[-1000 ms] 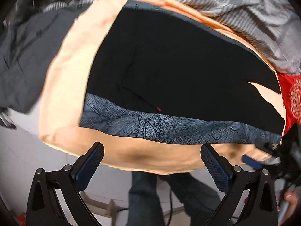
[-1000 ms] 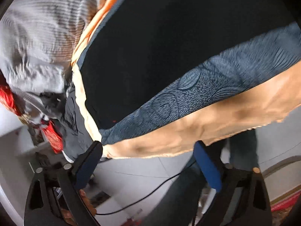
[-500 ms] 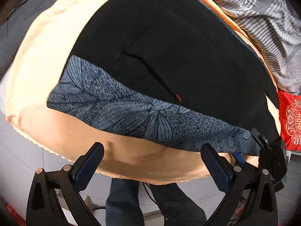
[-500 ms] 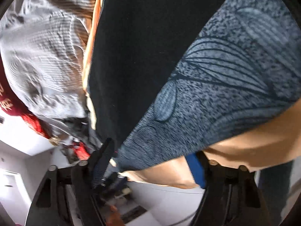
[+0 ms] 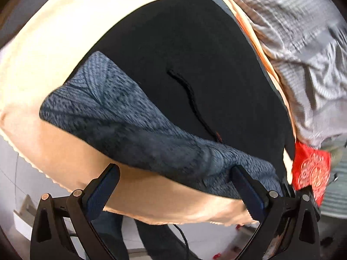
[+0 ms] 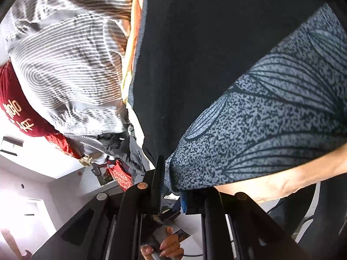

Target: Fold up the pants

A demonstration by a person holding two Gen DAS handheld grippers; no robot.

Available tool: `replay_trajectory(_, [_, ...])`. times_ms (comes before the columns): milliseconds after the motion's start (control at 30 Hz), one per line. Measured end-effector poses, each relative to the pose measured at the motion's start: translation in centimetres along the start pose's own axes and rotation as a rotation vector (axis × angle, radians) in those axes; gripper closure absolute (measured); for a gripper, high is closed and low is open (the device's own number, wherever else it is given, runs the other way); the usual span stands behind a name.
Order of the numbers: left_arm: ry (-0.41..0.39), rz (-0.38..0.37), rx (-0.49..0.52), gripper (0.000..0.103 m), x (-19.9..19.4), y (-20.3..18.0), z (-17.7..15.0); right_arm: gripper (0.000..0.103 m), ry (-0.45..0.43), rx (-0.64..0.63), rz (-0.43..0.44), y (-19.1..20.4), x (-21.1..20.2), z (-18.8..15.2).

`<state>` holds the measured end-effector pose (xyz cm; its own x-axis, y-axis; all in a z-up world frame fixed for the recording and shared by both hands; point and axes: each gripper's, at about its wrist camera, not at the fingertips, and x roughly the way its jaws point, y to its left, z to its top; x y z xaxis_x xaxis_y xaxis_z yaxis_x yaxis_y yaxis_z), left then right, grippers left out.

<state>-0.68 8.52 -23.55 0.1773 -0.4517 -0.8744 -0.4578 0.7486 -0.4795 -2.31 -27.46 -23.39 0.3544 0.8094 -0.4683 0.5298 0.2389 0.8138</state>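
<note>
pants blurred, right tongs hiding corner

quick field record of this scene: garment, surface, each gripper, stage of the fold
garment: black pants with a blue-grey leaf-print waistband, spread flat
surface: peach cloth under the pants
nearby: striped grey fabric beside the pants; red cloth at the edge
left gripper: jaws open, at the waistband's near edge, not pinching
right gripper: jaws have just been closing, now shut on the waistband corner
stage: one corner gripped, no fold made yet
</note>
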Motion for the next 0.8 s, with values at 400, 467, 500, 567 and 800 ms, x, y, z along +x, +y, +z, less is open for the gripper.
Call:
replay_trajectory(400, [-0.005,0.003,-0.009,0.064,-1.9,0.2,2.8,0.089,0.033,-0.076,-0.102,2.2,0.0,0.7])
replay_trajectory(467, [-0.029,0.002,0.028,0.072,-3.7,-1.1,3.1,0.089,0.043,-0.102,-0.119,3.4,-0.1,1.1])
replay_trajectory(500, [-0.039,0.005,0.044,0.072,-4.4,-1.6,3.3,0.089,0.049,-0.123,-0.125,4.3,-0.2,1.4])
replay_trajectory(567, [-0.071,0.007,0.074,0.072,-5.9,-3.3,4.2,0.089,0.060,-0.159,-0.126,5.9,-0.4,2.2])
replay_trajectory(800, [-0.188,0.041,0.142,0.072,-6.7,-10.1,11.7,0.089,0.119,-0.275,-0.135,12.5,0.9,8.8])
